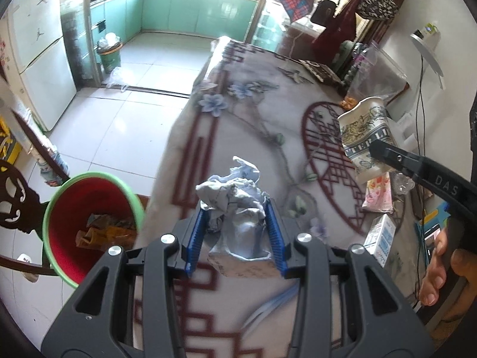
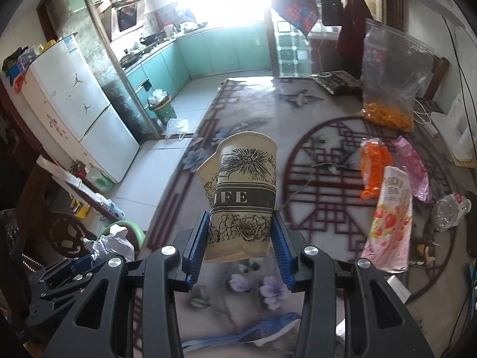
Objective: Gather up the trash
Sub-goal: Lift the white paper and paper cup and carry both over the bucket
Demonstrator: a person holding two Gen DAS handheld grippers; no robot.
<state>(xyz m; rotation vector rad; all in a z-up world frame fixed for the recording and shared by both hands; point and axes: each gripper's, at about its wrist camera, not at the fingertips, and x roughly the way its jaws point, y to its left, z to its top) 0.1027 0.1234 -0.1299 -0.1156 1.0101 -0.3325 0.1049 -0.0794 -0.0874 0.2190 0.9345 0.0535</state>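
Left gripper [image 1: 235, 229] clenched on paper wad [image 1: 235, 205], bin [image 1: 89, 223] at 9 o'clock already holding wrappers. Right gripper [image 2: 238, 235] clamps crushed cup [image 2: 241, 197]. Wrappers [image 2: 387, 197] and bottle [image 2: 451, 211] remain at 3 o'clock on table [image 2: 313, 137].

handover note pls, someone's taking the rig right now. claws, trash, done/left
Left claw: shut on crumpled paper, held above the table edge, near the red bin.
Right claw: shut on crushed paper cup, held over the table.
Done: some wrappers already lie in the bin.
Left: drop both held items into the bin, then collect from the table the orange wrapper, pink wrapper, strawberry snack box and squashed plastic bottle.
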